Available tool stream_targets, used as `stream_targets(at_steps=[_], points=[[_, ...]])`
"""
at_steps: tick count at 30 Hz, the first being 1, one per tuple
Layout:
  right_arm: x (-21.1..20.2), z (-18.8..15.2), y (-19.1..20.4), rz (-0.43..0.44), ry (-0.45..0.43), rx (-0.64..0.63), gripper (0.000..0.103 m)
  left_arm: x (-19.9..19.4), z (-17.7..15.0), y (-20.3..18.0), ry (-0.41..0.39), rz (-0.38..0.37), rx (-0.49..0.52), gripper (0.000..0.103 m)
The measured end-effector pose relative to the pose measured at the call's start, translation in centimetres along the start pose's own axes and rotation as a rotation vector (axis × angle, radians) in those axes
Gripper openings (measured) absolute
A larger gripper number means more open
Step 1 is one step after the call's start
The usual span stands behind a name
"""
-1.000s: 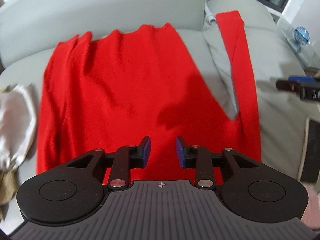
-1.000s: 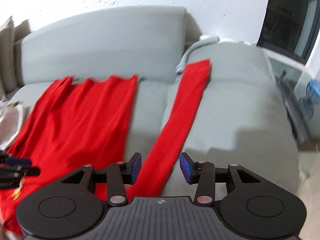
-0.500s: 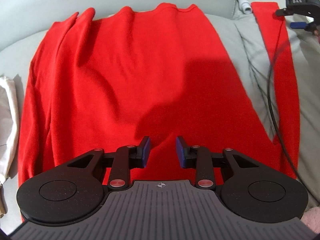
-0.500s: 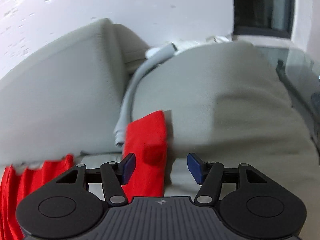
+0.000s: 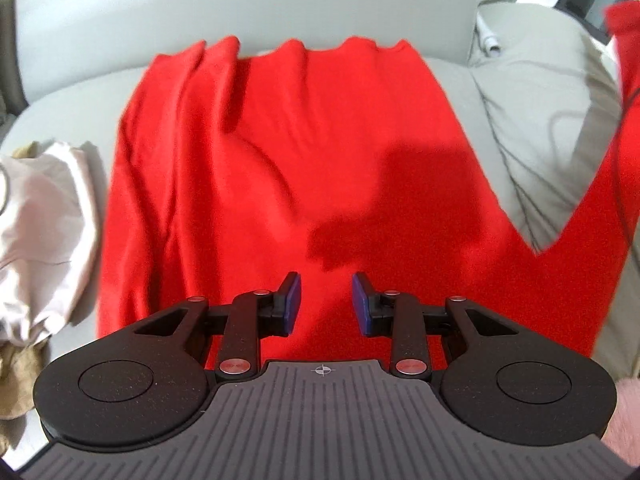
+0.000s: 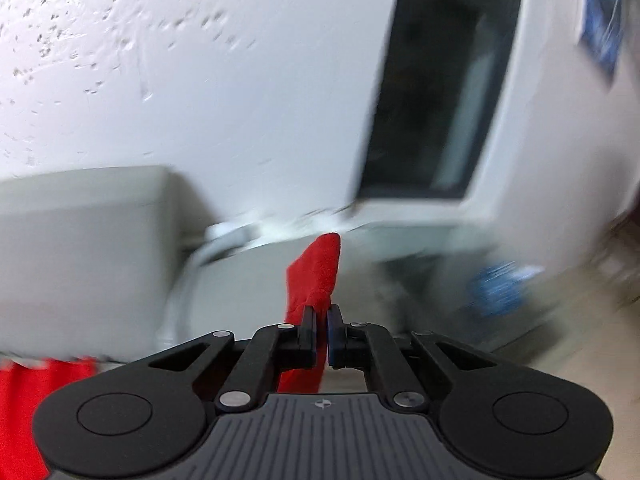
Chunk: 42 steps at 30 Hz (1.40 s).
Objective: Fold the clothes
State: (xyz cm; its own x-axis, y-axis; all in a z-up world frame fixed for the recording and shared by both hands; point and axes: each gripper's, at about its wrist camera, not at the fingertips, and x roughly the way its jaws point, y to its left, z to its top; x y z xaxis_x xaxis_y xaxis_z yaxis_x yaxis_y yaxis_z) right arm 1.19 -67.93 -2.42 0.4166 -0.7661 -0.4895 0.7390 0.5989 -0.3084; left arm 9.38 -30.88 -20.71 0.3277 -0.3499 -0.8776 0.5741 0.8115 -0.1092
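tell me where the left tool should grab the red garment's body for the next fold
Probably the left side edge of the red garment, where it bunches into long ridges near the pale cloth. Those ridges give something to pinch; the middle lies flat. Come from above, the left tool straddling a ridge.

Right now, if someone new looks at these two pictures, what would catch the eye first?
The bright red garment spread wide over the grey sofa dominates the left wrist view, with the left gripper open above it. In the right wrist view, the right gripper is shut on the red sleeve end, lifted before the white wall. A pale crumpled cloth lies at the left.
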Motion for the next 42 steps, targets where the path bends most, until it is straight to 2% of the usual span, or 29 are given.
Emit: stream_targets(at_steps=[2,4,7,11,15,17,18,19,20,23,25,27,30,32,33,34,36,38,42], points=[[-2.5,-0.5,-1.3,-0.081,-0.017,-0.1,0.004,-1.2,-1.3,-0.2,-0.007,-0.013,0.003,0.034],[-3.5,-1.7,-1.9,-0.118,0.002,-0.167,0.004,-1.6,-2.4,-0.7,0.003,-0.025,0.012,0.034],[-3.5,-3.4,-2.1,-0.166,0.044,-0.189,0.004,-2.1,-4.0,-1.5,0.023,-0.038,0.034,0.034],[-1.7,-4.8,-1.6,-0.205,0.086,-0.163,0.004,-2.6,-5.3,-2.0,0.042,-0.046,0.069,0.034],[2.0,-5.6,-0.5,-0.214,0.162,-0.165,0.005,-2.1,-5.6,-2.3,0.068,-0.033,0.086,0.034],[4.9,-5.1,0.5,-0.175,0.197,-0.146,0.008,-1.5,-5.2,-2.2,0.084,-0.017,0.073,0.034],[6.0,-4.8,0.9,-0.119,0.202,-0.117,0.018,-1.5,-5.1,-2.1,0.084,-0.013,0.068,0.034],[7.2,-4.2,1.3,-0.041,0.21,-0.072,0.034,-1.5,-5.0,-2.0,0.084,-0.01,0.062,0.034],[7.9,-3.7,1.5,0.016,0.221,-0.032,0.039,-1.4,-4.9,-2.0,0.084,-0.01,0.056,0.034],[8.6,-2.3,0.9,0.123,0.227,0.079,0.047,-1.1,-4.7,-1.5,0.087,-0.016,0.034,0.034],[8.0,-2.0,-0.4,0.186,0.205,0.127,0.058,-0.6,-4.7,-1.4,0.091,-0.018,0.027,0.034],[7.5,-2.4,-1.8,0.204,0.181,0.115,0.059,0.1,-4.7,-1.2,0.099,-0.02,0.018,0.034],[7.6,-3.6,-4.1,0.159,0.159,0.088,0.058,1.0,-4.9,-1.3,0.114,-0.024,0.01,0.034],[8.6,-4.8,-5.7,0.138,0.177,0.083,0.057,1.3,-5.0,-1.5,0.121,-0.027,0.008,0.034],[9.2,-5.2,-6.1,0.141,0.193,0.09,0.055,1.5,-5.0,-1.5,0.123,-0.027,0.007,0.034],[10.0,-5.9,-6.6,0.153,0.211,0.099,0.049,1.6,-5.0,-1.4,0.128,-0.023,0.008,0.034],[11.1,-6.4,-6.5,0.18,0.22,0.088,0.044,1.7,-5.0,-1.3,0.133,-0.012,0.012,0.034],[12.2,-7.1,-5.6,0.209,0.215,0.045,0.044,1.8,-4.9,-1.1,0.133,0.0,0.014,0.034],[14.9,-7.4,-3.8,0.191,0.224,-0.009,0.043,1.9,-4.8,-0.7,0.138,0.029,0.003,0.034]])
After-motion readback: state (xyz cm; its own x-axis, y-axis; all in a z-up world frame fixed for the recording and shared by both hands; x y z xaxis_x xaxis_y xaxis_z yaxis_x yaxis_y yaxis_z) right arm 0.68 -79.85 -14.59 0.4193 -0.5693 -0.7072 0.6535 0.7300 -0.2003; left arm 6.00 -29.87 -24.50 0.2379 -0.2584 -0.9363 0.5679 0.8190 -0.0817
